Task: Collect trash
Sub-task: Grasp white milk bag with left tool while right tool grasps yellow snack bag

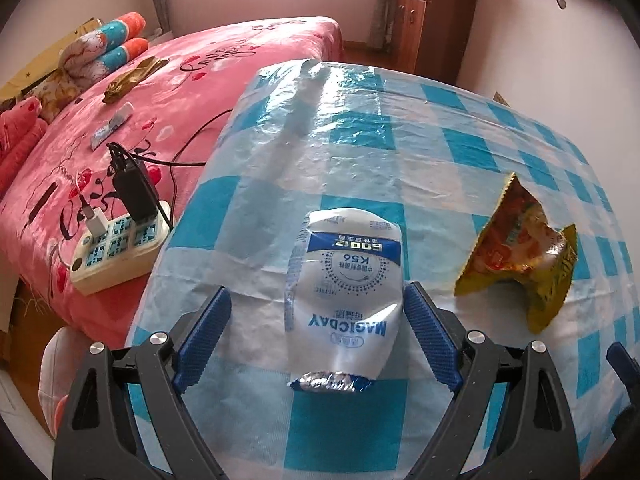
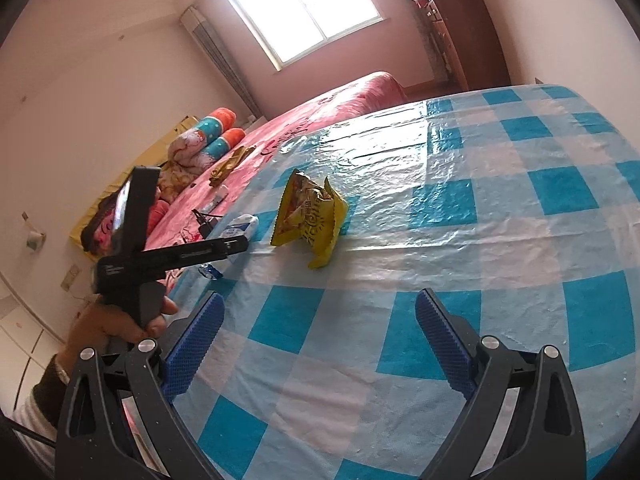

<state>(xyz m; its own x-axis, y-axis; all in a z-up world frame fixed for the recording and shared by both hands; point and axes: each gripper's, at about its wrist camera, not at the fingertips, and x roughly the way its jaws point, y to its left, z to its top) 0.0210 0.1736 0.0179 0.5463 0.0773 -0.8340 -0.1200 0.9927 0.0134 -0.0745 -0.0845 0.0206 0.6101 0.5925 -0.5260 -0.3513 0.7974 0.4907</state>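
The white wrapper (image 1: 344, 300) lies on the checked table (image 1: 460, 152) lengthwise between the spread left tongs (image 1: 316, 312), while the spread right tongs (image 2: 316, 328) hover farther off, holding nothing.

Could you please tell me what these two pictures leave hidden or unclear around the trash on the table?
- White pouch: right wrist view, mostly hidden behind the left tongs' black handle.
- Right tongs: left wrist view, only a blue tip, cut off by the edge.
- Yellow snack bag: contents hidden inside its crumpled foil.
- No trash bin in either view.
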